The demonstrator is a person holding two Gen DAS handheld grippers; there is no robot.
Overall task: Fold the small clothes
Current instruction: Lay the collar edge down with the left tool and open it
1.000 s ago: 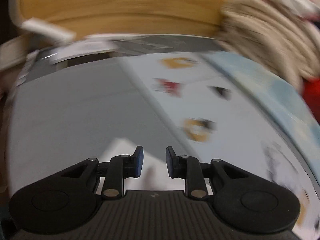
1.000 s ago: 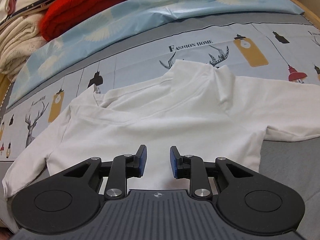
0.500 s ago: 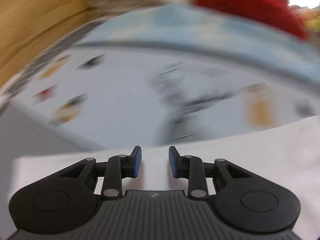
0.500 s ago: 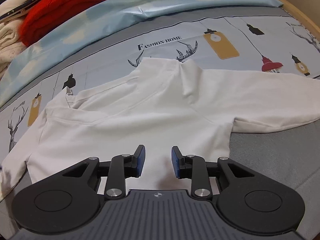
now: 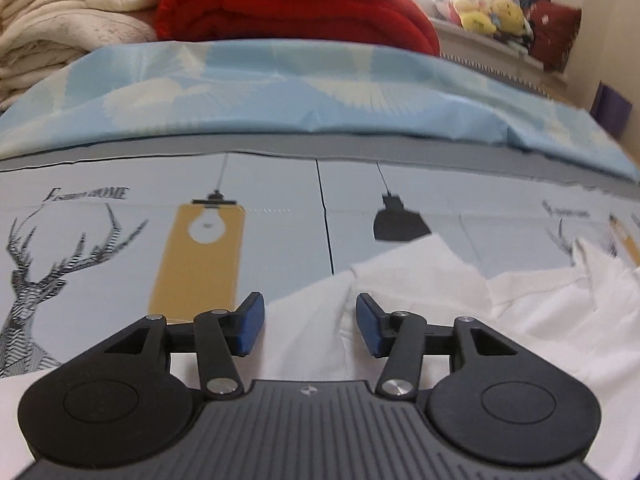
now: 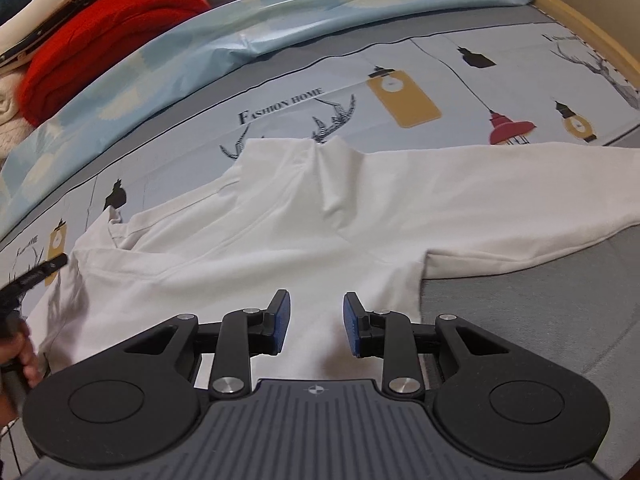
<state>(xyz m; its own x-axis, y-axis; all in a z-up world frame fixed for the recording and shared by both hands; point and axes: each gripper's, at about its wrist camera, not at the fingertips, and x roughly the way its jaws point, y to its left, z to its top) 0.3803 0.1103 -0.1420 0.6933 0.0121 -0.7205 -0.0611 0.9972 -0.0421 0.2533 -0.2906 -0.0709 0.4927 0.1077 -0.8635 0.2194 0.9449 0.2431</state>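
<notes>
A white long-sleeved shirt [image 6: 280, 240] with a high collar lies spread flat on the printed bedsheet [image 6: 400, 60], both sleeves out to the sides. My right gripper [image 6: 314, 320] hovers over the lower part of the shirt's body, near the right armpit. Its blue pads stand a little apart with only flat cloth beneath them. My left gripper [image 5: 309, 320] hangs over the shirt's [image 5: 420, 276] crumpled left sleeve and shoulder. Its jaws are opening and nothing is pinched between them. In the right wrist view a hand [image 6: 22, 360] shows at the left edge by that sleeve.
A folded red blanket [image 5: 288, 0] and cream blankets [image 5: 68, 12] are stacked at the far side, behind a light-blue duvet [image 5: 280, 92]. Plush toys [image 5: 488, 12] sit on a ledge. A wooden bed rail [image 6: 592, 28] curves along the right. Bare grey sheet [image 6: 540, 300] lies right of the shirt.
My left gripper swept fast across the bed from the grey sheet and wooden rail to the shirt's left sleeve, and its jaws widened. My right gripper drifted slightly over the shirt's body.
</notes>
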